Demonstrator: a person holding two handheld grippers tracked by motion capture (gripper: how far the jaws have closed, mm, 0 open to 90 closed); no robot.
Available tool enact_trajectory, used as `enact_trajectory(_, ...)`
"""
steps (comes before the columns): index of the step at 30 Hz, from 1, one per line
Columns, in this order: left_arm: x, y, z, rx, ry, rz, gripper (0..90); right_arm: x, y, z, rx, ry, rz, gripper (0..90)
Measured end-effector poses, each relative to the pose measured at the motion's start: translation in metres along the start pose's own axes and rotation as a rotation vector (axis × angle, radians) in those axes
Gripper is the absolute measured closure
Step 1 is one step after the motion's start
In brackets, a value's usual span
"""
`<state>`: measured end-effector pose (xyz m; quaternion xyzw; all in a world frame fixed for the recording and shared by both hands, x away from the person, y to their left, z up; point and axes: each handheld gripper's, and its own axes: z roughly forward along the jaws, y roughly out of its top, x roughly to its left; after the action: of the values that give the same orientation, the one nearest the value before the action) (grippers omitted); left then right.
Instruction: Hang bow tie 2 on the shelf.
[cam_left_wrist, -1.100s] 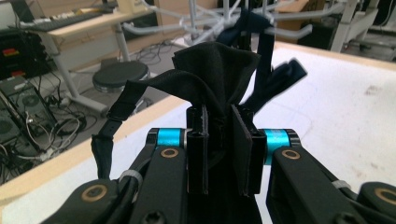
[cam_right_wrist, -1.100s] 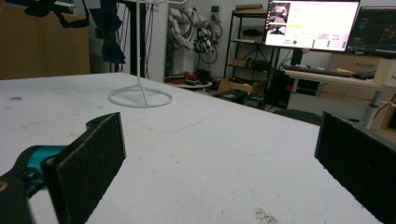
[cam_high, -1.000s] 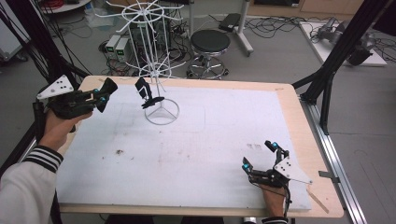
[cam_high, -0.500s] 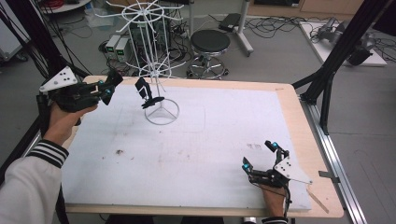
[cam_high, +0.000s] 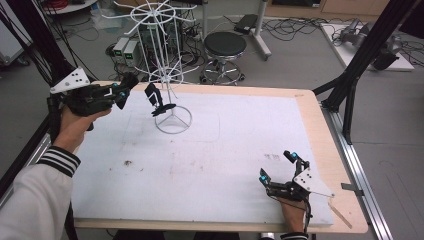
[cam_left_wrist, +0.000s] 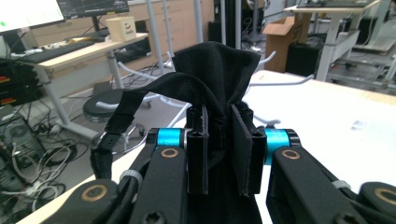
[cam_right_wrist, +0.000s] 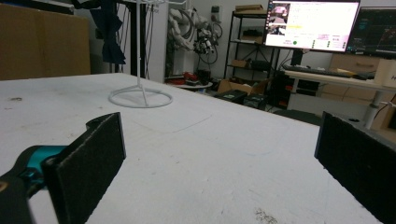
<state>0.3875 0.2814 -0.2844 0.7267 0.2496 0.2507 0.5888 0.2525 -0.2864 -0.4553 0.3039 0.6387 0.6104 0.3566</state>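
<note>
My left gripper (cam_high: 126, 88) is held above the table's far left corner, shut on a black fabric bow tie (cam_left_wrist: 215, 70) whose strap (cam_left_wrist: 116, 126) hangs off to one side. Just right of it stands a white wire display rack (cam_high: 172, 120) with a ring base. A second dark bow tie (cam_high: 155, 98) hangs on the rack's lower arm, seen too in the right gripper view (cam_right_wrist: 110, 33). My right gripper (cam_high: 276, 166) rests on the white mat near the front right, jaws wide open (cam_right_wrist: 219, 154) with nothing between them.
The white mat (cam_high: 235, 135) covers a wooden table (cam_high: 320, 130). A black stool (cam_high: 225, 47), cables and electronics stand on the floor behind the table. Black frame legs (cam_high: 350, 75) rise at the right edge.
My left gripper has moved right and slightly away, carrying the bow tie closer to the rack. The right gripper has stayed in place.
</note>
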Motion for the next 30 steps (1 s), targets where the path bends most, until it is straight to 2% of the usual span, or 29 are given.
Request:
enact_trajectory(14, -0.01, -0.01, 0.018, 0.033, -0.03, 0.007, 76.7, 0.0, 0.0, 0.0, 0.002, -0.001, 0.002, 1.1)
enact_trajectory(21, -0.012, -0.015, 0.022, 0.044, -0.03, 0.002, 76.7, 0.0, 0.0, 0.0, 0.0, 0.0, 0.003, 1.1)
enact_trajectory(25, -0.013, -0.02, 0.024, 0.053, -0.031, -0.006, 76.7, 0.0, 0.0, 0.0, 0.0, -0.001, 0.004, 1.1)
enact_trajectory(30, -0.011, -0.028, 0.026, 0.057, -0.02, -0.036, 76.7, 0.0, 0.0, 0.0, 0.0, -0.001, 0.004, 1.1)
